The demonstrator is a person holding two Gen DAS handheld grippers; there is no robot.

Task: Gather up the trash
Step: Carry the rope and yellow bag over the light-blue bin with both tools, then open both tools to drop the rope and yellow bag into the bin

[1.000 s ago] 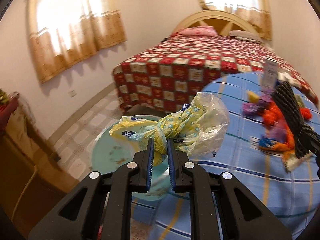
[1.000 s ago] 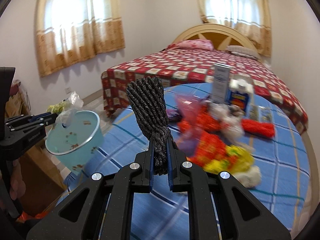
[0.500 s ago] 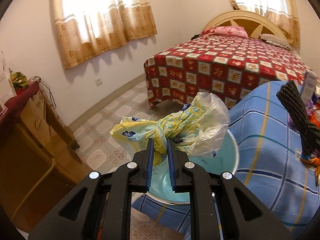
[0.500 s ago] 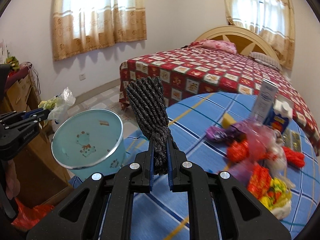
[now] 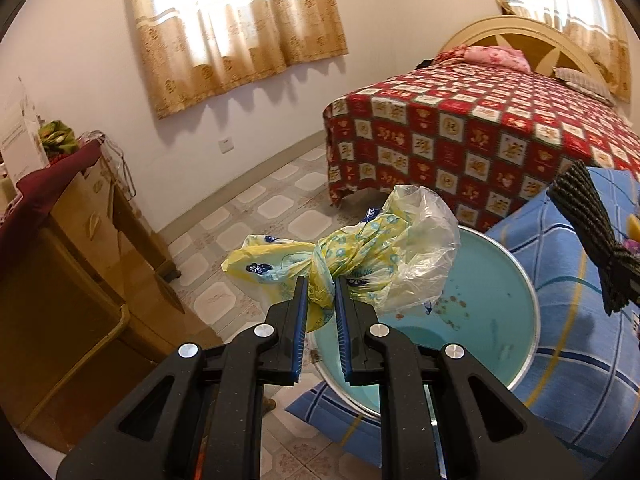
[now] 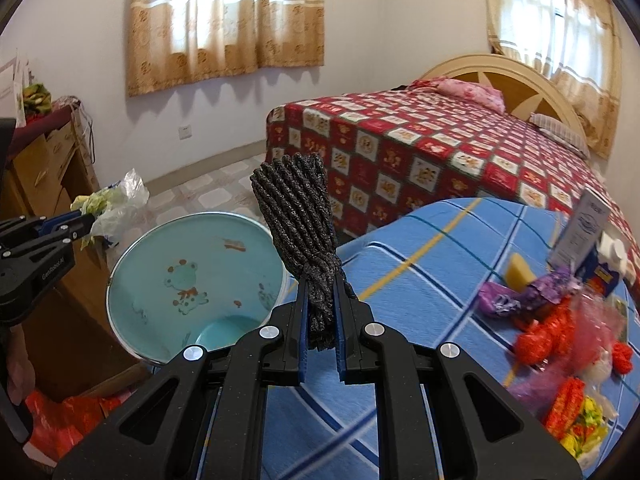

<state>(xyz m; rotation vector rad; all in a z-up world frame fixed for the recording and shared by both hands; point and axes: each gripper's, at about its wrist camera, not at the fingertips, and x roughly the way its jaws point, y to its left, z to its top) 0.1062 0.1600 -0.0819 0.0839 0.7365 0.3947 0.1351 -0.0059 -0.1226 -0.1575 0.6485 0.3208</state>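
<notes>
My left gripper point(image 5: 320, 300) is shut on a crumpled yellow plastic bag point(image 5: 352, 256), held over the near rim of a teal bin point(image 5: 492, 308). My right gripper point(image 6: 320, 308) is shut on a dark knitted bundle point(image 6: 300, 220), held just right of the same bin point(image 6: 192, 280) at the table's edge. The bundle also shows at the right in the left wrist view point(image 5: 592, 236). The left gripper with the bag shows at the left in the right wrist view point(image 6: 80, 224). More wrappers point(image 6: 552, 320) lie on the blue table cloth point(image 6: 420, 280).
A bed with a red checked cover point(image 6: 420, 140) stands behind the table. A wooden cabinet point(image 5: 72, 280) stands at the left. A carton and small boxes point(image 6: 588, 240) stand on the table's far right. Tiled floor point(image 5: 260, 208) lies between cabinet and bed.
Both grippers have swung left toward the teal bin. The bin now sits closer under the yellow bag and beside the knitted bundle. Both grips are unchanged.
</notes>
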